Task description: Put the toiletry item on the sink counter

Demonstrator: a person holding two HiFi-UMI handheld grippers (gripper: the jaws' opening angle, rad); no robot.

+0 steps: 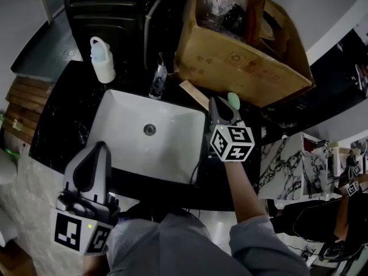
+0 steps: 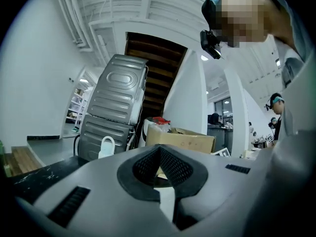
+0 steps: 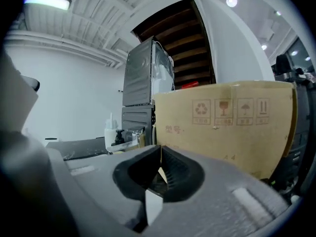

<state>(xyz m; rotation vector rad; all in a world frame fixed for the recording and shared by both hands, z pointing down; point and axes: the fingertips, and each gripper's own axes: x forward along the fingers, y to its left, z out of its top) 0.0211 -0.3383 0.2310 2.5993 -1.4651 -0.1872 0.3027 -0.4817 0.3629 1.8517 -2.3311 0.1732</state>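
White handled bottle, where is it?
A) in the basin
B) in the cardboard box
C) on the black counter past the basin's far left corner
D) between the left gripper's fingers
C: the white bottle stands upright on the black counter, outside the basin and well apart from the cardboard box.

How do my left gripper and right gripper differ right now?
The left gripper is at the sink's near left corner; the right gripper is past its right rim, by the cardboard box. The left gripper looks toward the white bottle; the right gripper faces the box. Both have jaws together, nothing between them.
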